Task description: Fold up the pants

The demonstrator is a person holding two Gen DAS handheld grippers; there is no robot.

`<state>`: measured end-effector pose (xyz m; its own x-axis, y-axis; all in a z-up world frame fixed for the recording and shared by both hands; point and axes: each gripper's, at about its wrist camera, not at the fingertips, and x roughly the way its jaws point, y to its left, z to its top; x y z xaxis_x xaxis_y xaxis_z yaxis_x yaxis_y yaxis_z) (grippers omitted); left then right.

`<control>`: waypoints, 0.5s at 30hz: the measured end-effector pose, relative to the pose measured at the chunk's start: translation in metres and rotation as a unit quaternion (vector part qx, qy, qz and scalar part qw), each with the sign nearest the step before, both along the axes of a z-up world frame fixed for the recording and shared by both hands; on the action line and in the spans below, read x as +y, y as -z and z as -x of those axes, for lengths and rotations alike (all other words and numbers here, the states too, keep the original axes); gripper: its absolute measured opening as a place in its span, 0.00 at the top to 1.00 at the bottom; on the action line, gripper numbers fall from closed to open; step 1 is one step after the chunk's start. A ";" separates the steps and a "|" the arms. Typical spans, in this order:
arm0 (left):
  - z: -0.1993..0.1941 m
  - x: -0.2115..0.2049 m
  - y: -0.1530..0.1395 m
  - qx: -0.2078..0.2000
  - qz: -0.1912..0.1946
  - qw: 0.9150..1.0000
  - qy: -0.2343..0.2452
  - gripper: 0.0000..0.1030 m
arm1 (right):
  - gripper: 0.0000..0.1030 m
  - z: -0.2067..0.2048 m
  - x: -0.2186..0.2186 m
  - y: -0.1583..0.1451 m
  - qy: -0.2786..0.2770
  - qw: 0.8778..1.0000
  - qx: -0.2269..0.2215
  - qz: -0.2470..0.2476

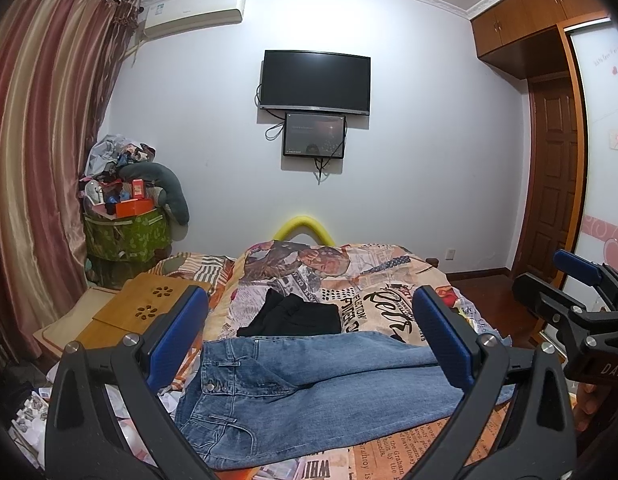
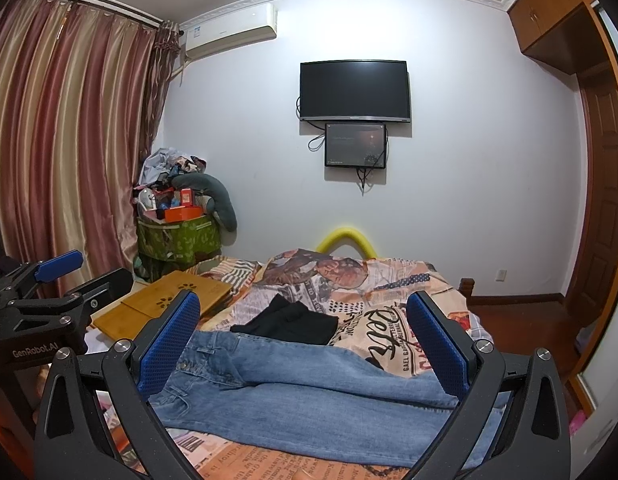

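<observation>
Blue jeans (image 1: 309, 392) lie across the bed, folded lengthwise, waistband to the left and legs running right; they also show in the right wrist view (image 2: 309, 396). My left gripper (image 1: 309, 332) is open and empty, held above the jeans near the waistband. My right gripper (image 2: 303, 340) is open and empty, above the jeans further right. Each gripper shows at the edge of the other's view: the right gripper (image 1: 577, 280) and the left gripper (image 2: 69, 272). A folded black garment (image 1: 297, 316) lies behind the jeans, also in the right wrist view (image 2: 293, 322).
The bed has a newspaper-print cover (image 1: 369, 280). A bamboo lap table (image 1: 145, 308) lies on the bed's left side. A green bin (image 1: 129, 236) piled with clutter stands by the curtain (image 1: 41, 160). A TV (image 1: 315, 80) hangs on the far wall. A wardrobe (image 1: 549, 140) stands right.
</observation>
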<state>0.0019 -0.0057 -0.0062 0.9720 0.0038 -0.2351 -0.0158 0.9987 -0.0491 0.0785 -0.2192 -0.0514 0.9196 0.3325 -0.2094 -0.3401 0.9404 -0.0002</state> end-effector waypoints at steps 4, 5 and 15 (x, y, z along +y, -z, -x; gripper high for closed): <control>0.001 0.000 0.000 -0.001 0.001 1.000 -0.001 0.00 | 0.01 -0.001 0.002 0.002 -0.001 1.000 0.001 0.001; 0.001 -0.001 0.000 -0.001 0.001 1.000 -0.001 0.00 | 0.01 -0.001 0.002 0.002 -0.001 1.000 0.002 0.001; -0.004 0.002 0.002 -0.004 0.005 1.000 0.003 0.00 | 0.01 -0.012 0.002 0.009 -0.015 1.000 0.021 0.000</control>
<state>0.0059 -0.0036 -0.0084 0.9740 -0.0054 -0.2266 -0.0084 0.9982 -0.0600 0.0905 -0.2172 -0.0605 0.8998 0.3601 -0.2464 -0.3679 0.9297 0.0152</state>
